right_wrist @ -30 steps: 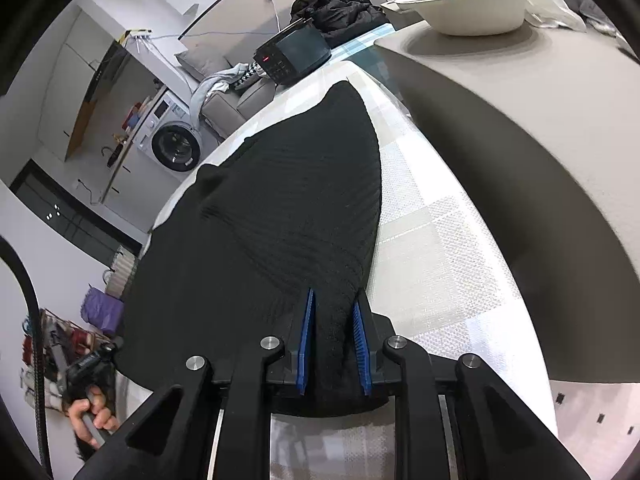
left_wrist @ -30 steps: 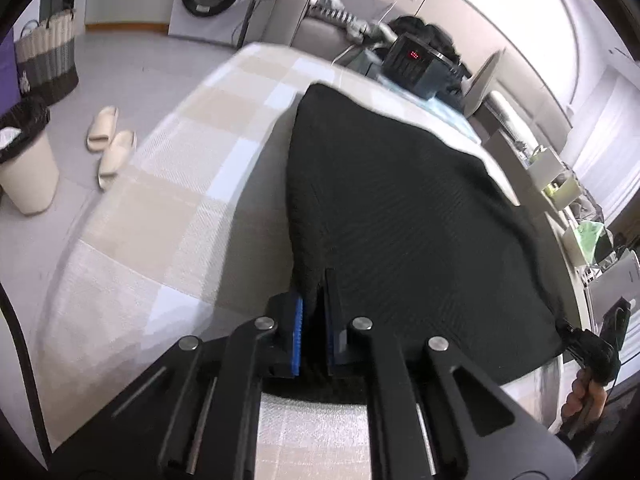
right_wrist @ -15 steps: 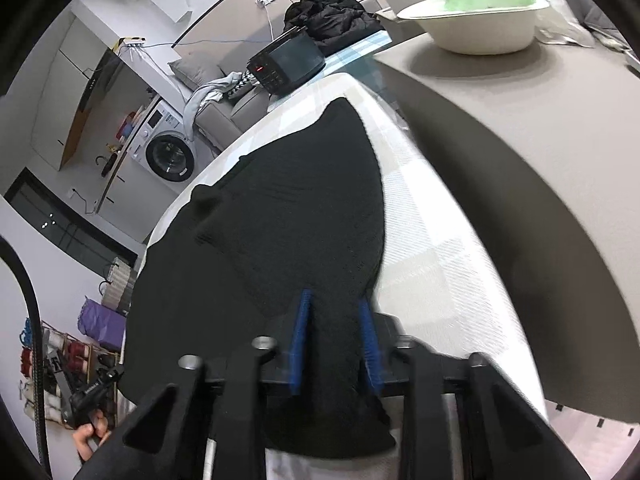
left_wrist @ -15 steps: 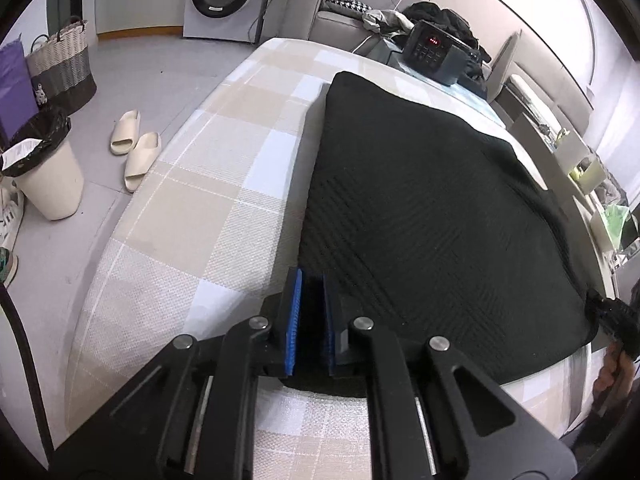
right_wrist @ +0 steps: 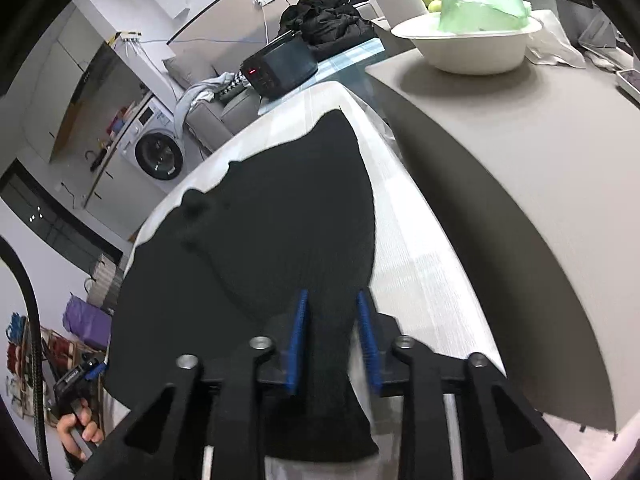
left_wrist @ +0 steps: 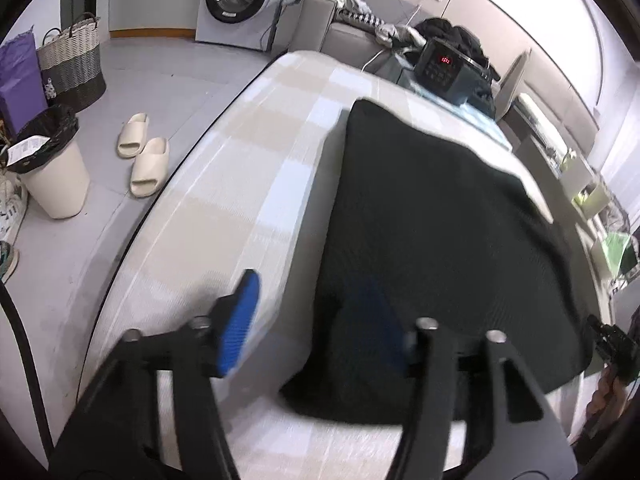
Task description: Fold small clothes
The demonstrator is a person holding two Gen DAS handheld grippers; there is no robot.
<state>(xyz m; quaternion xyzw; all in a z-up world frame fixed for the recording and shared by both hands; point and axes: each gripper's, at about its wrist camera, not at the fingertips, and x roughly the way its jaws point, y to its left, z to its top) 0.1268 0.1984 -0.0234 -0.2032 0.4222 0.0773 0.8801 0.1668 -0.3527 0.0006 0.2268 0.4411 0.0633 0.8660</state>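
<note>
Down at the near edge of the bench [left_wrist: 248, 184], the left gripper [left_wrist: 312, 320] has its jaws spread wide; one blue pad hangs over the checked cloth, the other is a blur over the near left corner of the black knit garment [left_wrist: 440, 216], and nothing sits pinched between them. The corner lies loose under that second pad, though the blur hides whether they touch.

On the other side, the right gripper [right_wrist: 332, 336] has its jaws set fairly narrow with the garment's [right_wrist: 280, 220] near right corner running up between the blue pads; a strip of the cloth trails back under the gripper's body. Whether the pads actually press the fabric I can't tell, as a thin gap shows by the right pad.

Beyond the jaws the garment spreads flat across the bench, reaching almost to its far end. Past that sits a black device with red digits [left_wrist: 444, 64], then a pile of dark clothes [right_wrist: 324, 24]. A washing machine [left_wrist: 236, 0] stands against the far wall.
</note>
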